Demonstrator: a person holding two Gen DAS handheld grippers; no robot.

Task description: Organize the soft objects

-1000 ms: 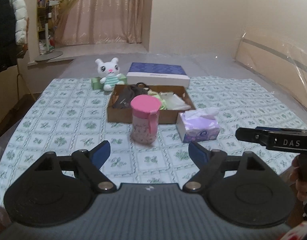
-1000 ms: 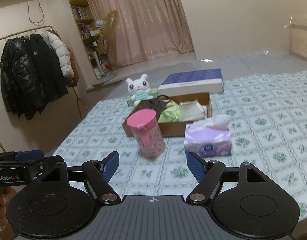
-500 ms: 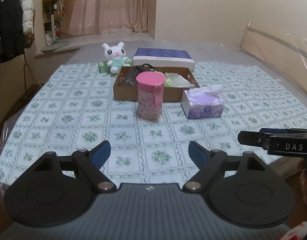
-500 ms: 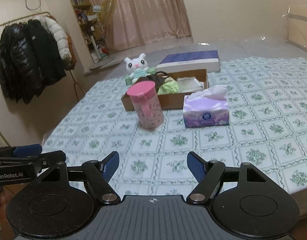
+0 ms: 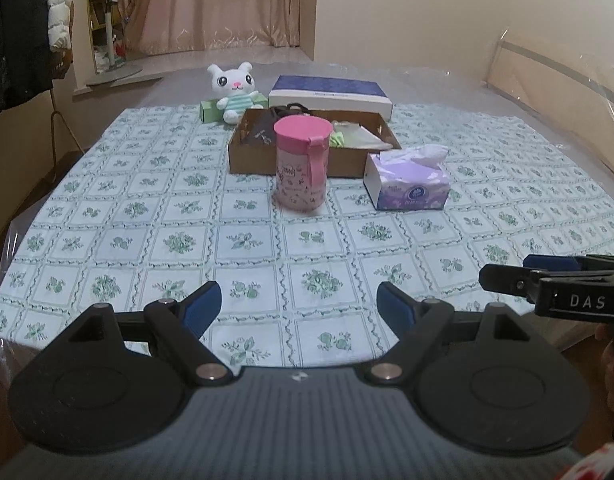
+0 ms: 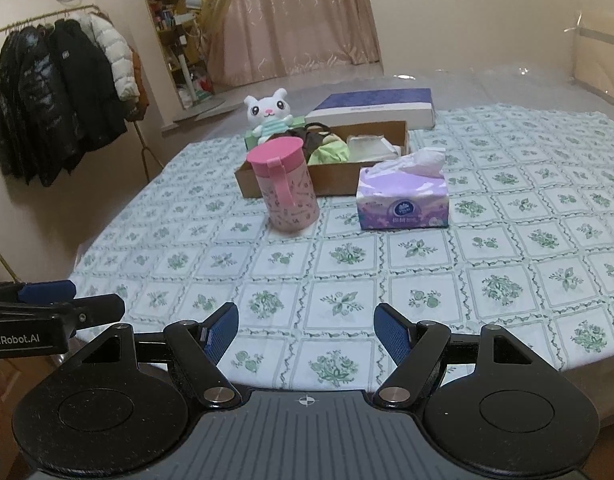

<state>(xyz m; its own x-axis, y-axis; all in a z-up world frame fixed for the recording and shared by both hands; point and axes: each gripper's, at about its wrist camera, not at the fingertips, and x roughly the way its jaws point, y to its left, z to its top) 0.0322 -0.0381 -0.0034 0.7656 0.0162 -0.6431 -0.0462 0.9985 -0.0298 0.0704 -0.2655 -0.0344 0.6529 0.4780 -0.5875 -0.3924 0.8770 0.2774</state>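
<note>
Showing one plush bunny (image 5: 231, 90), one tissue box (image 5: 407, 182), one cardboard tray (image 5: 251, 160); both grippers' fingers (image 5: 199, 306) wide apart, empty.

The tablecloth (image 5: 155, 216) is pale white-blue, checked with green leaf sprigs in wavy green squares. At its middle stands a pink cup (image 5: 303, 164) with a deeper pink lid and strap and small dark doodles; just right of the cup lies a lilac tissue pack (image 5: 411, 190) with white tissue, and behind the cup a plain brown cardboard box (image 5: 251, 160). Behind that box sit a white plush bunny (image 5: 233, 90) in mint stripes and a navy-topped white flat box (image 5: 331, 94).
</note>
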